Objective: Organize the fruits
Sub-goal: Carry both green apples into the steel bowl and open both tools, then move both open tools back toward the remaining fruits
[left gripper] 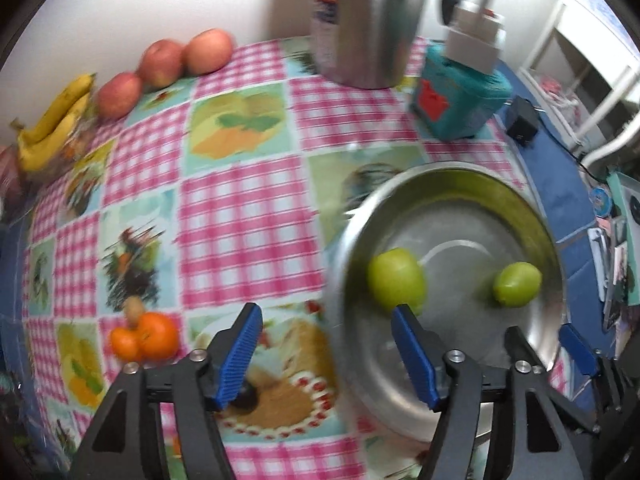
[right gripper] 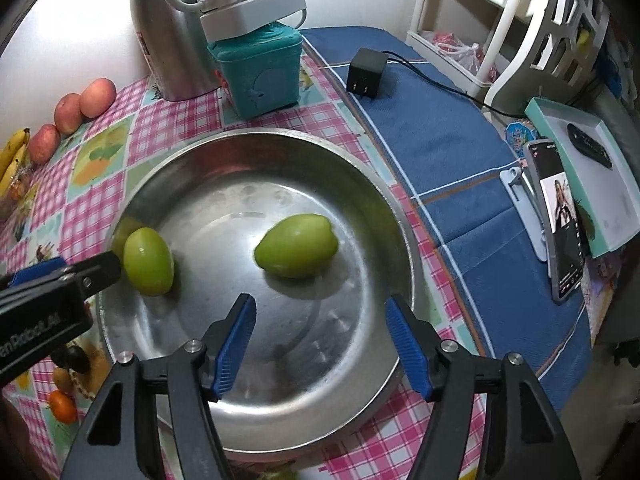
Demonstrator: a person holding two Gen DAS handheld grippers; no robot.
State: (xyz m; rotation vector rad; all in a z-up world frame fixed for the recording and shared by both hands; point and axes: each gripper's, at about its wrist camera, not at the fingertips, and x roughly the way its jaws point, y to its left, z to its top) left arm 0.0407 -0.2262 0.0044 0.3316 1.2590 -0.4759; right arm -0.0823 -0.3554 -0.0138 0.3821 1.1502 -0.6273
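Two green fruits [right gripper: 296,246] lie apart in the steel basin [right gripper: 208,164] — left gripper [left gripper: 326,352] and right gripper [right gripper: 320,344] both hang over it, jaws apart, empty

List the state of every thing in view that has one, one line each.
Left gripper: open, nothing between its fingers.
Right gripper: open, empty, above the bowl.
Steel bowl: upright, holding two green fruits.
Green fruit near left gripper: lying loose in the bowl.
Green fruit at centre: lying loose, apart from the other.
Apples: three in a row by the wall.
Bananas: on the table, outside the bowl.
Phone: propped up, screen lit.
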